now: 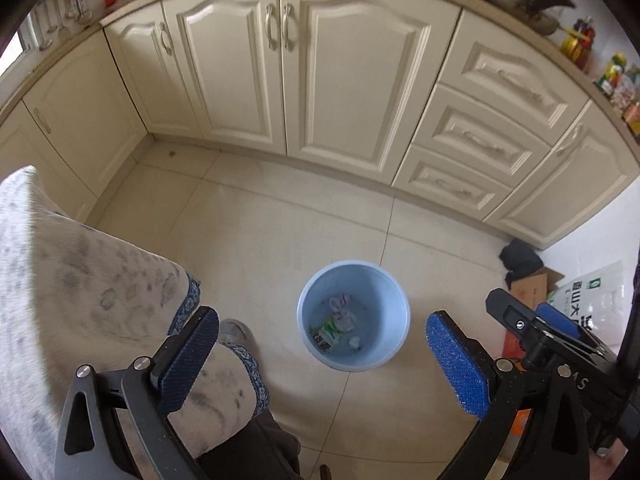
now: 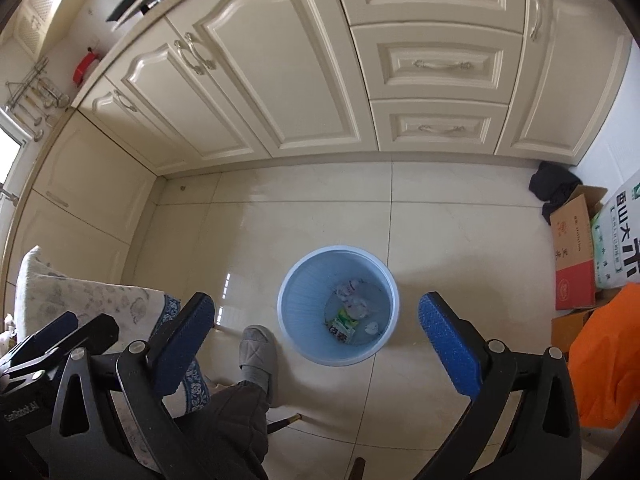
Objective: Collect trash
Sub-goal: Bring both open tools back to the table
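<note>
Both tongs (image 1: 322, 364) (image 2: 316, 346) wide apart, empty

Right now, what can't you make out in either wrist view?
- Trash in the blue bin: a green wrapper and crumpled clear plastic show in both views; the small white bits are too small to identify.
- Floor at lower left: hidden by patterned cloth.
- Rice sack: cut off by the right edge.
- Countertop items, left view: distorted at the rim.

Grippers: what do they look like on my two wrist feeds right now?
Both match: the left gripper and right gripper each have black angular metal linkages with silver bolts and two flat fingers faced with textured blue pads. White lettering marks the left gripper's body in the right wrist view.
</note>
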The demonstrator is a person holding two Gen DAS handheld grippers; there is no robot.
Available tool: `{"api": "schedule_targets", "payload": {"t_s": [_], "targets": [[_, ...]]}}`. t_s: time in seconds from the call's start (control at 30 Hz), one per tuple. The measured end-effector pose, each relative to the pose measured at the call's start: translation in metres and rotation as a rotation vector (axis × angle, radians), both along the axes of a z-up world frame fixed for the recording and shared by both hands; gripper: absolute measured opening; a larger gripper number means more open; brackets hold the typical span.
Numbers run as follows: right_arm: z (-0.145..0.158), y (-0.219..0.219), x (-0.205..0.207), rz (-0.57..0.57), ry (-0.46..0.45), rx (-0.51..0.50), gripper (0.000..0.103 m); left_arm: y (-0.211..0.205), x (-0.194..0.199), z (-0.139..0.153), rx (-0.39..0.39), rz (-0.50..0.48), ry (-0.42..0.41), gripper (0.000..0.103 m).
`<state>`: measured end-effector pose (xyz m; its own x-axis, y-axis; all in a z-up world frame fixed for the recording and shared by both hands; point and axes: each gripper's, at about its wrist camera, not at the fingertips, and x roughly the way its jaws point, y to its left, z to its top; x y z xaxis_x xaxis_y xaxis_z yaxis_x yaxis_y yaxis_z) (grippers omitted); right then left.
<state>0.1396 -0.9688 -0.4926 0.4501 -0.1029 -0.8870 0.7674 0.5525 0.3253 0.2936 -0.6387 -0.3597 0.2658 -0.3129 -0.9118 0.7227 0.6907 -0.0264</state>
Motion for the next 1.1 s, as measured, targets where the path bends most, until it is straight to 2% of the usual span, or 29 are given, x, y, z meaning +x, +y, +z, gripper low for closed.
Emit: {"api": "schedule_targets", "payload": {"t_s": [0.13,0.3,0.43,0.6,0.73,0.87,1.0,1.1], "targets": [[0.037,0.016,-0.007,-0.001,-0.036,-0.048,0.103,0.026,-0.024,0.042,-0.081,-0.003,-0.071,0.102],[0.093,0.048,-0.005,0.035,-0.097,-0.129,0.103,0.091,-0.057,0.090,-0.188,0.036,-0.177,0.102],[0.145,0.088,0.006,0.103,-0.168,-0.203,0.103,0.177,-0.077,0.138,-0.264,0.087,-0.289,0.102],[0.207,0.154,0.026,0.221,-0.285,-0.281,0.103,0.278,-0.111,0.185,-0.339,0.188,-0.426,0.102],[0.252,0.219,0.045,0.339,-0.380,-0.334,0.103,0.353,-0.137,0.207,-0.361,0.286,-0.526,0.102],[0.285,0.278,0.061,0.438,-0.450,-0.378,0.103,0.409,-0.161,0.222,-0.360,0.397,-0.596,0.102],[0.304,0.326,0.075,0.512,-0.496,-0.409,0.103,0.457,-0.183,0.228,-0.334,0.508,-0.662,0.102],[0.315,0.359,0.084,0.565,-0.519,-0.440,0.103,0.485,-0.206,0.231,-0.331,0.566,-0.683,0.102]]}}
